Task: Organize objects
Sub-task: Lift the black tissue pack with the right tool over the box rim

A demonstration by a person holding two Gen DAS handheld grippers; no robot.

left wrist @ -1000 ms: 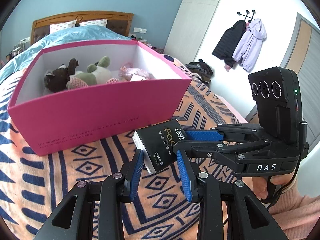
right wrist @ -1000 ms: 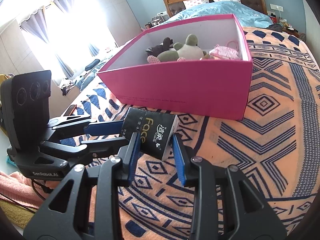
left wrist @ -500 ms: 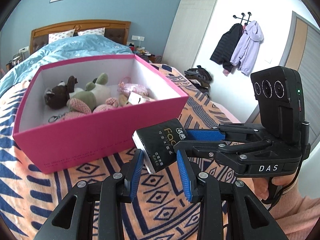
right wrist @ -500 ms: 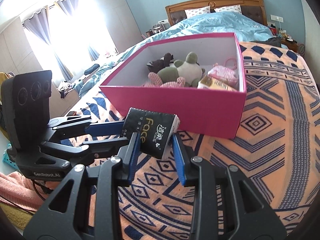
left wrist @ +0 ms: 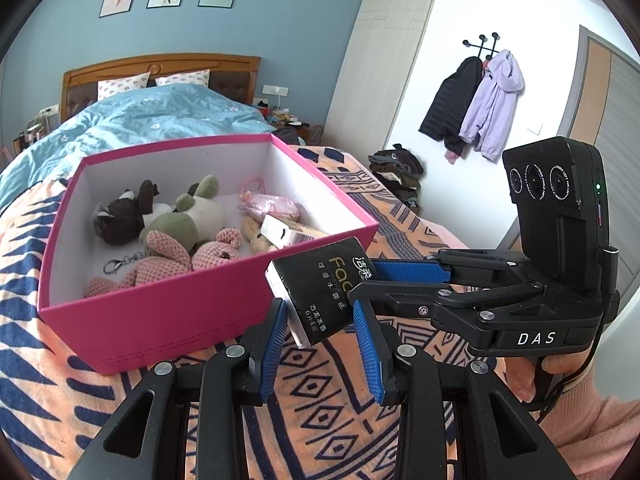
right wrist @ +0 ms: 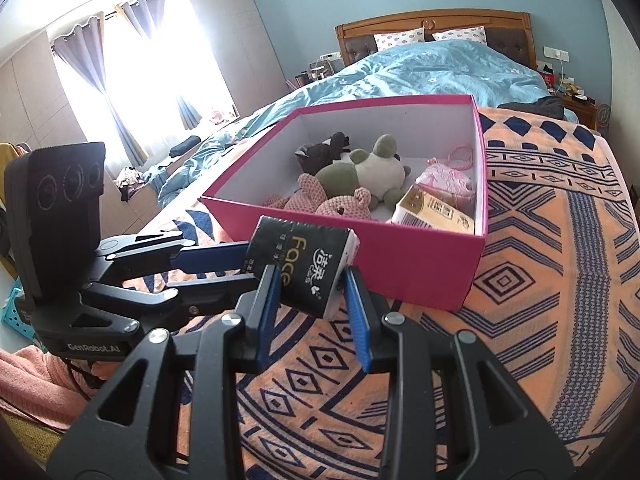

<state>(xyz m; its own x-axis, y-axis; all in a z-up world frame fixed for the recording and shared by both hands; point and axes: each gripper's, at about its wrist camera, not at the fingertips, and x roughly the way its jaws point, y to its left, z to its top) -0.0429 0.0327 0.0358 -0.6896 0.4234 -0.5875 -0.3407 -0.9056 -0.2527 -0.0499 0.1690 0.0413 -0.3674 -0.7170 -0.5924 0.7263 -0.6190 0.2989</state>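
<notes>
A black tissue pack (left wrist: 326,288) is held in the air just in front of the near wall of a pink box (left wrist: 168,312), clear of the patterned orange and blue blanket (left wrist: 328,392) beneath it. The pack is clamped from two sides at once: the left gripper (left wrist: 320,320) is closed on one end of it, with its blue pads (left wrist: 366,344) pressed against the wrapper, and the right gripper (right wrist: 310,292) is closed on the other end in the same way. In the left wrist view, the right gripper (left wrist: 362,282) is seen reaching in from the right side, with a hand (left wrist: 520,380) and a pink sleeve (left wrist: 592,420) behind it; in the right wrist view, the left gripper (right wrist: 250,264) is seen coming in from the left. The pack (right wrist: 304,264) is tilted, with its white end turned down and toward the blanket (right wrist: 540,320). The box (right wrist: 400,264) is open at the top and rests on the blanket, and it is filled with soft toys: a dark brown one (left wrist: 120,216), a green and white one (left wrist: 188,216) and a pink knitted one (left wrist: 180,256). A pink pouch (left wrist: 270,208) and a yellow packet (right wrist: 434,210) are lying at the right side of the box. A blue duvet (left wrist: 140,120) is spread over the bed behind the box.
</notes>
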